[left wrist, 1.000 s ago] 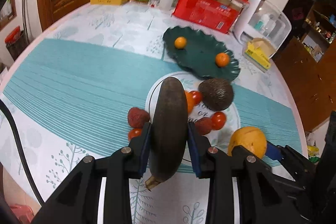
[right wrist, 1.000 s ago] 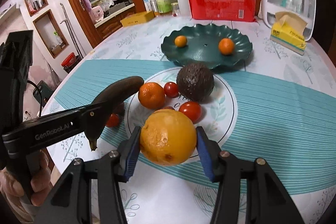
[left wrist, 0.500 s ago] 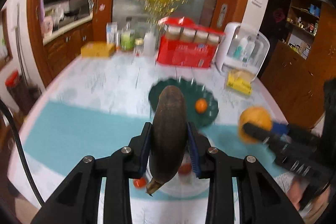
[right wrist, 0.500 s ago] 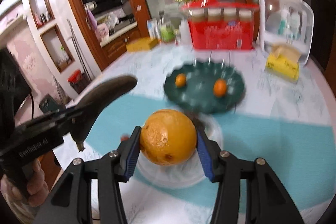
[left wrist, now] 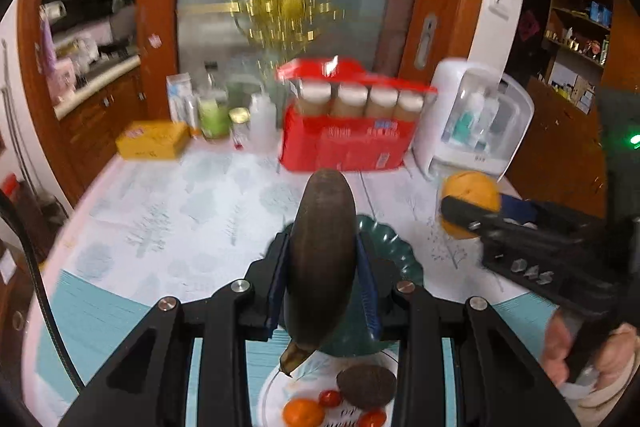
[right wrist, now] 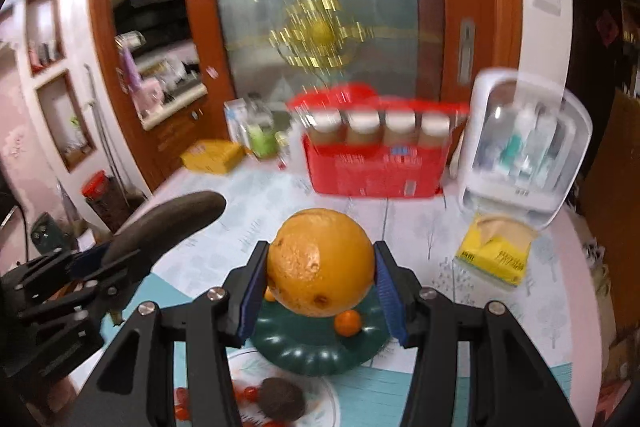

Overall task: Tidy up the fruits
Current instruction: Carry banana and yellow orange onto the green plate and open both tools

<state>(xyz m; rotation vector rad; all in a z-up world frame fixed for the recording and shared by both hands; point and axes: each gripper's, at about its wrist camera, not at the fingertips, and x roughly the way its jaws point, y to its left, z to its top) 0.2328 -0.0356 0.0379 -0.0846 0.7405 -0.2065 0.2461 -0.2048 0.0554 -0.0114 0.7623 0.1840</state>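
Left tongs (left wrist: 323, 281) pinching dark banana (left wrist: 322, 259), right tongs (right wrist: 318, 277) pinching orange (right wrist: 320, 263), hide most of green plate (right wrist: 320, 357).

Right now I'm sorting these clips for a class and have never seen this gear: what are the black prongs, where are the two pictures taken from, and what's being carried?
No robot here: a person holds a hand-held gripper in each hand, and a camera on each looks forward along its two prongs. One picture comes from the left hand-held gripper, clamped on a dark, overripe banana. The other comes from the right hand-held gripper, clamped on a large orange. Both are held above a dining table. Below sit a dark green scalloped dish with small oranges, and a white plate holding an avocado, cherry tomatoes and a tangerine.
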